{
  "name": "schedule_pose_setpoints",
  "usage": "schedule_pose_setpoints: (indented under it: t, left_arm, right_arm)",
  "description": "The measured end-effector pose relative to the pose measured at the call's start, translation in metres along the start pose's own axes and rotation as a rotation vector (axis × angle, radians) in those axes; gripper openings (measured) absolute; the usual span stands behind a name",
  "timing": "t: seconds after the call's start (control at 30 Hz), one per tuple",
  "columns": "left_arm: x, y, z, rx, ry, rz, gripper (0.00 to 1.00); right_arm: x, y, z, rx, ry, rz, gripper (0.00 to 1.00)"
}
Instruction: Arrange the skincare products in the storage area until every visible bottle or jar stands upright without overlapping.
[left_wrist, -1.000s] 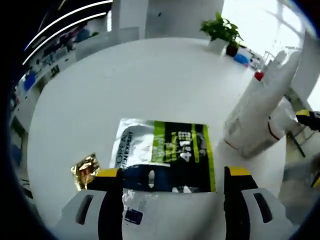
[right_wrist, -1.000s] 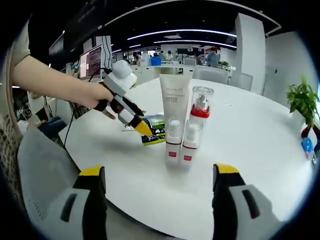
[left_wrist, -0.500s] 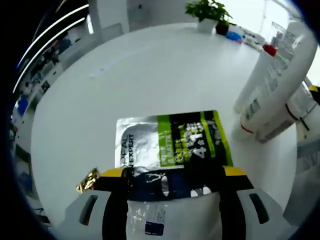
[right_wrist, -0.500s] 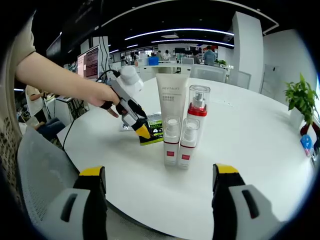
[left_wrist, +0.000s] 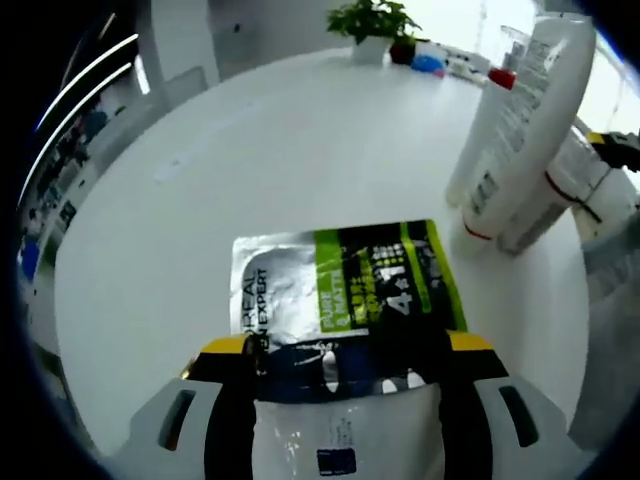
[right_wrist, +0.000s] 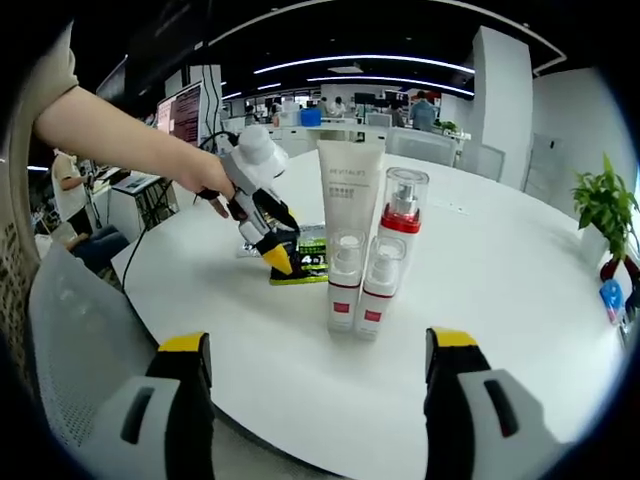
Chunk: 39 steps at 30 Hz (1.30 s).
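A flat sachet (left_wrist: 340, 290), silver, green and black, lies on the round white table (left_wrist: 260, 160). My left gripper (left_wrist: 347, 345) stands open with its jaws either side of the sachet's near end. To the right stand a tall white tube (left_wrist: 525, 120) and bottles with red bands. In the right gripper view the tube (right_wrist: 350, 200), a red-collared pump bottle (right_wrist: 398, 235) and two small bottles (right_wrist: 345, 285) stand upright together. A hand holds the left gripper (right_wrist: 277, 262) down on the sachet (right_wrist: 308, 265). My right gripper (right_wrist: 315, 350) hangs open at the table's near edge, holding nothing.
A potted plant (left_wrist: 370, 20) and small blue items stand at the table's far side. The plant (right_wrist: 605, 205) is at the right in the right gripper view. Desks, monitors and a grey chair back (right_wrist: 70, 350) surround the table.
The left gripper has moved forward and down over the sachet, so its jaws now straddle the near end; the gold wrapper has left its view. The right gripper has hardly moved.
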<state>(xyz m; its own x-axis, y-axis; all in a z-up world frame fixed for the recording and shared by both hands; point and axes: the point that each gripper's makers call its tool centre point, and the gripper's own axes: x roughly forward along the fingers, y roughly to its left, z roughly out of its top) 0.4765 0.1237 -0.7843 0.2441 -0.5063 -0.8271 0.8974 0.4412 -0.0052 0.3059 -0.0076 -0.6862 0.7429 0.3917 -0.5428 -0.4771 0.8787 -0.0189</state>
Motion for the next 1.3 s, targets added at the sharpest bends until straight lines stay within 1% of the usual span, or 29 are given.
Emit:
schedule_pose_setpoints:
  t: [0.17, 0.23, 0.27, 0.37, 0.67, 0.8, 0.93, 1.03, 1.3]
  left_arm:
    - [-0.003, 0.001, -0.005, 0.064, -0.005, -0.046, 0.72]
    - [-0.004, 0.002, -0.007, 0.098, -0.012, -0.071, 0.72]
    - [-0.004, 0.004, -0.009, 0.104, -0.013, -0.073, 0.72]
    - [-0.006, 0.005, -0.013, 0.162, -0.029, -0.114, 0.72]
    - [-0.012, 0.007, -0.027, 0.311, 0.0, -0.208, 0.72]
    - [-0.013, 0.007, -0.029, 0.352, 0.007, -0.233, 0.72]
    - [-0.014, 0.009, -0.032, 0.407, 0.032, -0.261, 0.72]
    - [-0.013, 0.009, -0.032, 0.421, 0.046, -0.265, 0.72]
    - [-0.015, 0.005, -0.032, 0.42, 0.05, -0.26, 0.72]
  right_arm:
    - [-0.001, -0.004, 0.0, 0.035, -0.007, -0.008, 0.88]
    - [-0.001, -0.004, 0.0, 0.04, -0.007, -0.01, 0.88]
    - [-0.001, -0.004, 0.0, 0.041, -0.007, -0.011, 0.88]
    - [-0.001, -0.005, 0.0, 0.038, -0.007, -0.014, 0.88]
    - [0.0, -0.009, -0.001, 0.047, -0.008, -0.028, 0.88]
    - [0.0, -0.01, -0.001, 0.05, -0.007, -0.032, 0.88]
    - [0.0, -0.011, -0.002, 0.052, -0.003, -0.036, 0.88]
    - [0.0, -0.011, -0.002, 0.051, -0.002, -0.037, 0.88]
    - [0.0, -0.01, -0.002, 0.052, -0.003, -0.037, 0.88]
